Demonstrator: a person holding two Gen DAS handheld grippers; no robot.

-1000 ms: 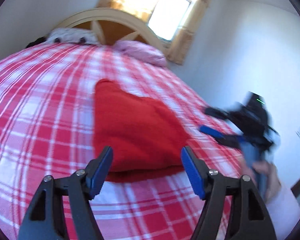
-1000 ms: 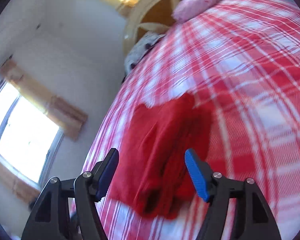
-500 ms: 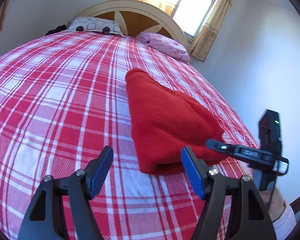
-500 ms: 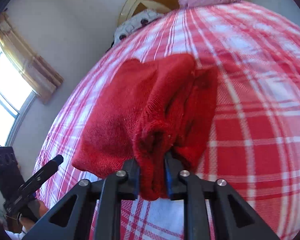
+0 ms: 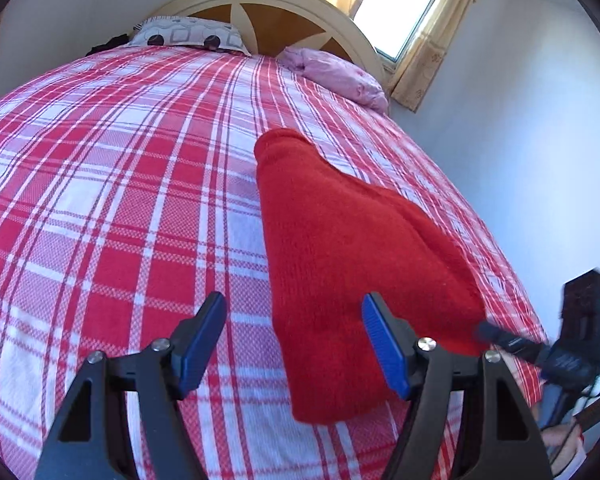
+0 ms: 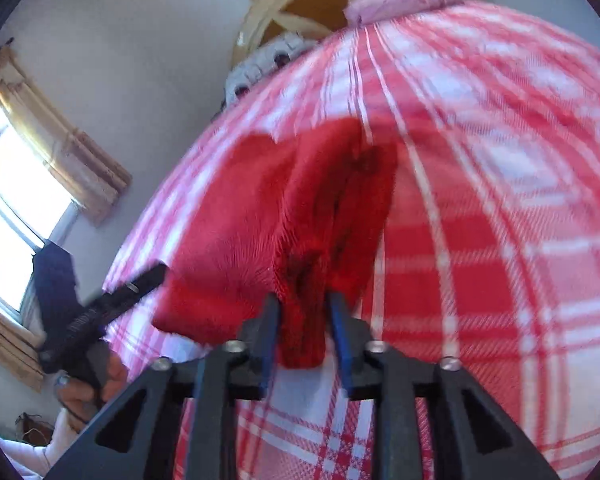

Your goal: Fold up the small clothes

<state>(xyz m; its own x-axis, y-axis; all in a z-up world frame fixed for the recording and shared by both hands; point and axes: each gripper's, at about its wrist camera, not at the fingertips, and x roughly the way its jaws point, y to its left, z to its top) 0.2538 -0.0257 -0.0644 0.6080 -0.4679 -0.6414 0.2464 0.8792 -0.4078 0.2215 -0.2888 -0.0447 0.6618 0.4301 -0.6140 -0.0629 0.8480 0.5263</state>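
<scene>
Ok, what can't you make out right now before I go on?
Right wrist view: motion blur; the right gripper jaws have just been opening around a bunch of the red garment; whether the pads press it is unclear.
Left wrist view: the left gripper finger covers the garment's near right corner.
Both views: layers under the garment, hidden by its top.

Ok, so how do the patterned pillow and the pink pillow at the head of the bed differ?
The patterned pillow is whitish with dark circles and squares; the pink pillow is plain. The patterned pillow lies flat and smooth, the pink pillow looks bunched and creased. The pink pillow is nearer the window than the patterned pillow. Both rest on the checked bedspread by the headboard.
</scene>
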